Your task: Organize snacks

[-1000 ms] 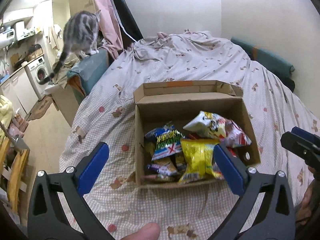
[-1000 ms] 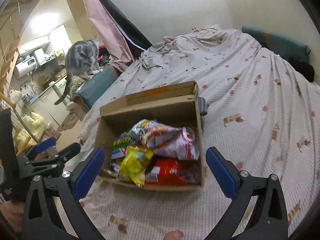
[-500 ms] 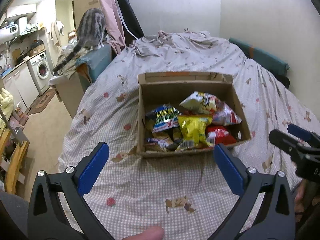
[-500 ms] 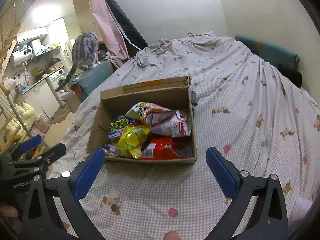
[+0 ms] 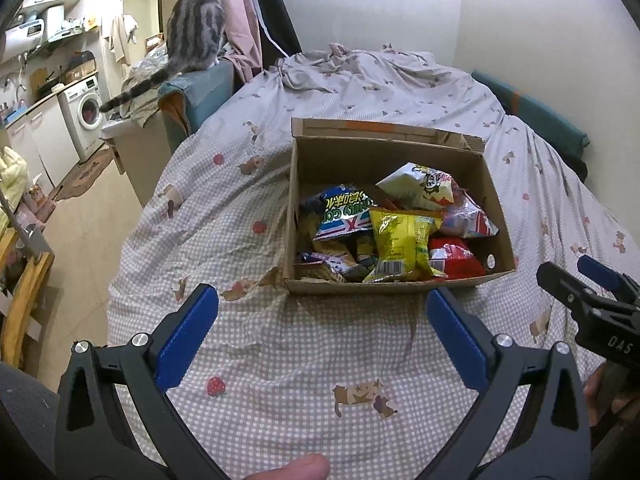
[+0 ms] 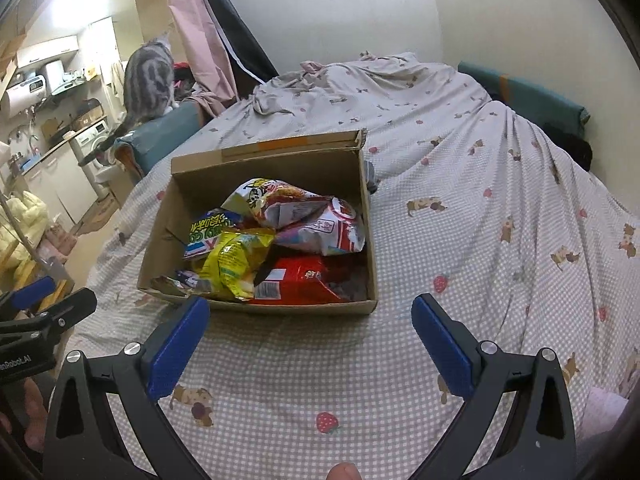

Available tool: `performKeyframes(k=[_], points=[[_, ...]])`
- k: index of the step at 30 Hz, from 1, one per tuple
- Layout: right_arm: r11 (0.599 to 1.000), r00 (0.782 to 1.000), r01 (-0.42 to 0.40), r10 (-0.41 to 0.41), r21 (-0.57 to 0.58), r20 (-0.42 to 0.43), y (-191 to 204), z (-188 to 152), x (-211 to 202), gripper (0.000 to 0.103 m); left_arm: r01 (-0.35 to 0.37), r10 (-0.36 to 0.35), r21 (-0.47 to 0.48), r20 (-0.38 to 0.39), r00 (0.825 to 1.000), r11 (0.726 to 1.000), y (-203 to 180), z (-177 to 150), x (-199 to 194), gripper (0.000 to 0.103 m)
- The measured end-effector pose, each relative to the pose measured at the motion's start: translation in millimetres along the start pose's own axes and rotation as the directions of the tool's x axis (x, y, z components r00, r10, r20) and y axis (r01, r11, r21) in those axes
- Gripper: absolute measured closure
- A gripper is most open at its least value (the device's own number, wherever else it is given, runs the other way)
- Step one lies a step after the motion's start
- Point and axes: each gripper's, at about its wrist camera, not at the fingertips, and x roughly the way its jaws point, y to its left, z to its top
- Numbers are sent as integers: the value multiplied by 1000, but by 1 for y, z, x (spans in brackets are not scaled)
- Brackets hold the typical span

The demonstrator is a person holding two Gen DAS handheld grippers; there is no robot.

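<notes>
An open cardboard box [image 5: 312, 160] [image 6: 370, 236] sits on the bed, filled with several snack bags. A yellow bag [image 5: 404, 240] [image 6: 236, 258] lies at the front, a red pack [image 5: 454, 260] [image 6: 300, 280] beside it, a blue and green bag [image 5: 344, 212] [image 6: 208, 234] to the left, and a white and red bag [image 5: 424, 186] [image 6: 304, 216] on top at the back. My left gripper [image 5: 322, 328] is open and empty, short of the box's near wall. My right gripper [image 6: 310, 330] is open and empty, also just short of the near wall.
The bed [image 5: 280, 360] has a checked cover with small prints. A grey striped cat [image 5: 196, 28] stands on a teal chair back [image 5: 200, 92] at the far left. A washing machine [image 5: 86, 112] and kitchen counter are beyond. A teal cushion [image 6: 532, 96] lies against the right wall.
Both grippers have pulled back from the box, which now sits farther from the fingers. The cat has turned away on the chair back. Both grippers stay open.
</notes>
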Motion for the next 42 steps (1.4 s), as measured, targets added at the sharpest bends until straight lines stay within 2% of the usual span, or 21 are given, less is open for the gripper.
performKeyframes(k=[42], points=[[1000,1000,6,-6,-27,2,5,1,3,0,5,-5,-12,6,1000,1000,3,3,-3,0]])
